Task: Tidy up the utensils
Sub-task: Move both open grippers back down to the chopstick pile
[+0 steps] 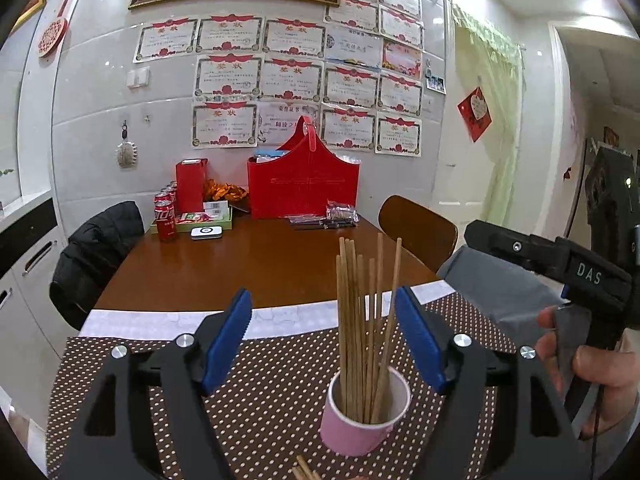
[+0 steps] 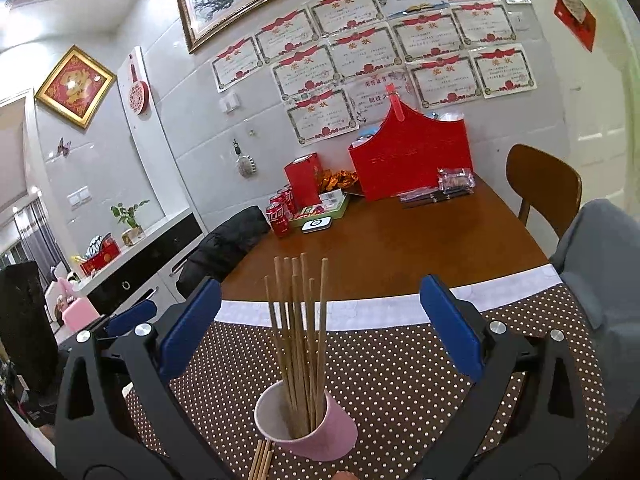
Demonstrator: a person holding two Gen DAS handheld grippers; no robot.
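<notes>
A pink cup (image 1: 360, 424) stands on the brown polka-dot mat (image 1: 260, 392) and holds several wooden chopsticks (image 1: 360, 320) upright. More loose chopsticks (image 1: 304, 470) lie on the mat just in front of the cup. My left gripper (image 1: 326, 320) is open and empty, its blue pads on either side of the upright sticks, above and behind the cup. In the right wrist view the cup (image 2: 320, 432), the sticks (image 2: 300, 340) and the loose chopsticks (image 2: 262, 460) show too. My right gripper (image 2: 320, 328) is open and empty around the sticks. The right gripper's body (image 1: 560, 272) shows at the right of the left view.
A brown wooden table (image 1: 260, 264) carries a red bag (image 1: 304, 184), cola cans (image 1: 165, 216), a red box (image 1: 191, 184), a green tray (image 1: 192, 222) and dark packets (image 1: 332, 218) at the back. Chairs stand left (image 1: 96, 256) and right (image 1: 420, 228). A grey cloth (image 1: 500, 288) lies at the right.
</notes>
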